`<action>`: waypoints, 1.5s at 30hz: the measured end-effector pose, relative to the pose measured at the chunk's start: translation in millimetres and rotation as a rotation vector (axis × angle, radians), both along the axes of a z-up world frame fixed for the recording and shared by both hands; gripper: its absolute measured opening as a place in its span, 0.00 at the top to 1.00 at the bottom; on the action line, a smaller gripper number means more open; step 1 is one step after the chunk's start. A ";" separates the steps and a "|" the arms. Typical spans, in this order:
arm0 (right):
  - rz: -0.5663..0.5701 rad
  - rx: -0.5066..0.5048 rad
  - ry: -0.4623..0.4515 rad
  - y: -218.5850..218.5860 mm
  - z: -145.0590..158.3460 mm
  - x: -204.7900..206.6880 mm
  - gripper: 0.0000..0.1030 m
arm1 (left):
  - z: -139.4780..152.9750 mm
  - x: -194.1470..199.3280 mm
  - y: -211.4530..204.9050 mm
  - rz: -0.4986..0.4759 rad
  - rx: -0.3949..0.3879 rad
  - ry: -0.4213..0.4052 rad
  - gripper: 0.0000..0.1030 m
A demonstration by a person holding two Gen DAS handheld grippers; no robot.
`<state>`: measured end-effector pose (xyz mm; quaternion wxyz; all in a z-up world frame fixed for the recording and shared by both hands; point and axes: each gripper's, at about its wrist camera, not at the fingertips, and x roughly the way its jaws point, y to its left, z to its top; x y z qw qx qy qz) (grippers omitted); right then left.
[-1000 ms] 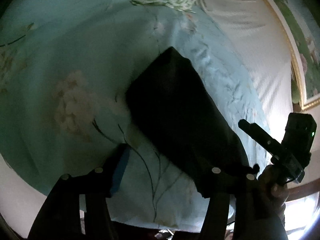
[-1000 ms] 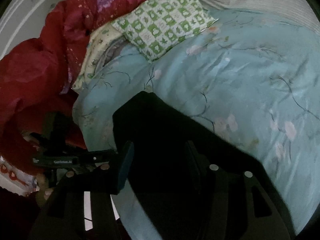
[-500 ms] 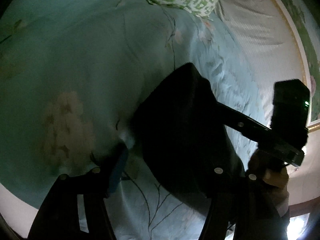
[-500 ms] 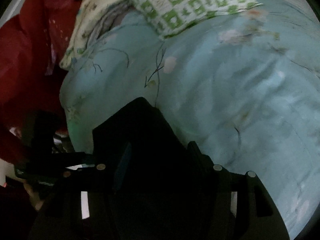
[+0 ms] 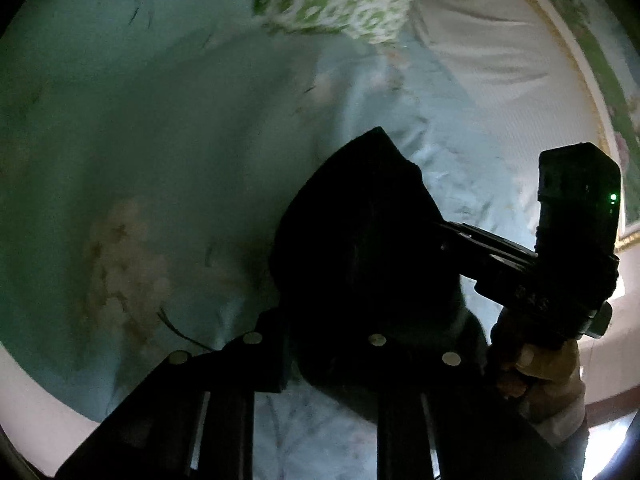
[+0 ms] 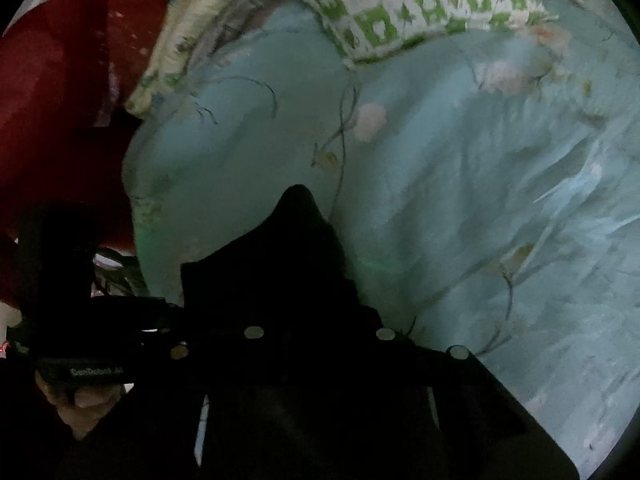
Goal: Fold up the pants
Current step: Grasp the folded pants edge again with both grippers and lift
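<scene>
Both claws, left and right, pinch the bunched black pants.

- one pair of black pants
- two grippers: left gripper, right gripper
- one green checked pillow, beyond the pants
- one red blanket

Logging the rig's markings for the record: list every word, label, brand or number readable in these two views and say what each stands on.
"GenRobot.AI", roughly, blurred: on the left gripper body, seen in the right wrist view; the last letters are uncertain.
Embossed marks on the right gripper body in the left wrist view: too dark to read.
Black pants, floral quilt, green checked pillow: patterns only, no text.
</scene>
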<state>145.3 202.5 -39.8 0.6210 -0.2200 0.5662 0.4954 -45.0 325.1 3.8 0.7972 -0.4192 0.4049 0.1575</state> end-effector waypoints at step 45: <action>-0.636 0.595 -0.119 -357.5 121.3 -40.7 0.82 | 90.7 61.6 -343.9 -0.706 0.438 -0.199 0.85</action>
